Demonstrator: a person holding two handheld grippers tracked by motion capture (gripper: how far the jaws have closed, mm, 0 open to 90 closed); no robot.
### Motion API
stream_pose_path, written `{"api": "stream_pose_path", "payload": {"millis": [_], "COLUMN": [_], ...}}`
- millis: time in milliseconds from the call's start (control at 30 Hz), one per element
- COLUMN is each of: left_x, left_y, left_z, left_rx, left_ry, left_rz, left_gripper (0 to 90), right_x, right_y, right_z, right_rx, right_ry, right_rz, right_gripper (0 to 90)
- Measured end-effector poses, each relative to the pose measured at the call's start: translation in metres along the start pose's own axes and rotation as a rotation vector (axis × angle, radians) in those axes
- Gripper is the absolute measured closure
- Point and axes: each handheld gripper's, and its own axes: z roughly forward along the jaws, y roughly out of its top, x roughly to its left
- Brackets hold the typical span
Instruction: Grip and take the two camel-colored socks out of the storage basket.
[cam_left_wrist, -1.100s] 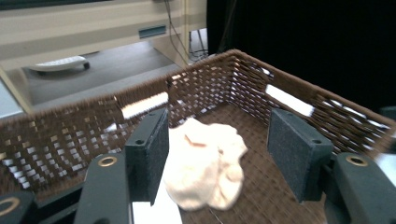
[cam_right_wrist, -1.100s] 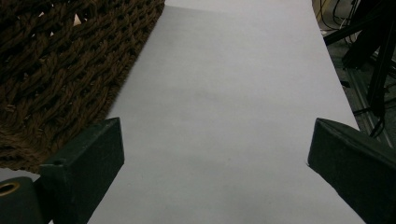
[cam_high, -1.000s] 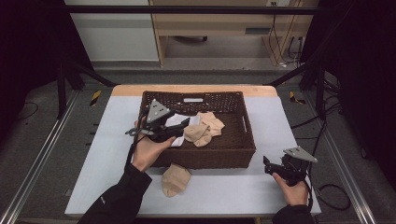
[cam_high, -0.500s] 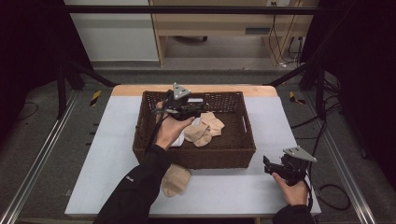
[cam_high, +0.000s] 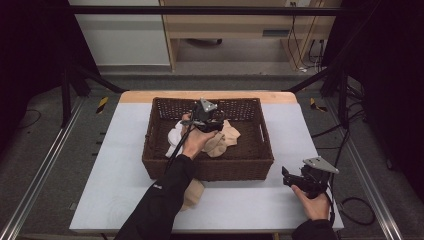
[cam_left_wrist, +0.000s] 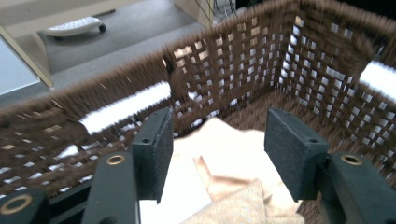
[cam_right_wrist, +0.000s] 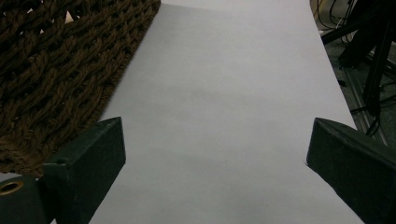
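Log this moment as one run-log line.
left gripper: open, inside basket over beige cloths | right gripper: open, over bare table beside basket | one beige cloth on table outside basket

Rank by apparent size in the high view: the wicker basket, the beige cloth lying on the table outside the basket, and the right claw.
1. Wicker basket, clearly largest.
2. Right claw with its body and plate.
3. Beige cloth, partly hidden by the left sleeve, so the last two places are unsure.
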Motion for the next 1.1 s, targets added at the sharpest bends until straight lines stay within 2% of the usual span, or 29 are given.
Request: {"api": "stream_pose_path", "payload": {"millis": [167, 200, 333, 500, 633, 700, 767, 833, 933, 1033, 1100], "left_x": [-0.004, -0.004, -0.005, -0.004, -0.006, -0.008, -0.009, -0.009, -0.009, -0.009, -0.009], "left_y": [-0.01, -0.01, -0.013, -0.017, -0.019, -0.02, -0.023, -0.023, -0.024, -0.028, -0.028], "left_z": [0.011, 0.011, 0.013, 0.018, 0.019, 0.02, 0.022, 0.022, 0.024, 0.027, 0.027], "left_rx": [0.038, 0.038, 0.074, 0.133, 0.161, 0.173, 0.198, 0.203, 0.209, 0.252, 0.263], "left_ry": [-0.041, -0.041, -0.05, -0.042, -0.046, -0.056, -0.073, -0.072, -0.074, -0.086, -0.091], "left_rz": [-0.006, -0.006, 0.045, 0.054, 0.083, 0.089, 0.077, 0.082, 0.083, 0.091, 0.102], "left_gripper": [43.4, 43.8, 46.5, 46.8, 46.4, 44.9, 42.0, 40.9, 40.4, 41.1, 42.5], "right_x": [0.0, 0.0, 0.0, 0.001, 0.001, 0.001, 0.001, 0.001, 0.001, 0.001, 0.001], "right_y": [0.0, 0.0, 0.0, -0.001, -0.001, -0.001, -0.001, -0.001, -0.001, -0.001, -0.001], "right_z": [0.001, 0.001, 0.001, 0.002, 0.002, 0.002, 0.003, 0.003, 0.003, 0.003, 0.003], "right_rx": [0.003, 0.003, 0.008, 0.012, 0.011, 0.014, 0.013, 0.014, 0.016, 0.015, 0.015], "right_ry": [-0.001, -0.001, -0.005, -0.005, -0.005, -0.006, -0.005, -0.006, -0.006, -0.005, -0.004], "right_rz": [-0.001, -0.001, 0.003, -0.002, -0.002, -0.003, -0.004, -0.006, -0.006, -0.006, -0.007], "right_gripper": [5.0, 5.0, 5.0, 5.1, 5.0, 5.1, 5.1, 5.1, 5.1, 5.1, 5.1]}}
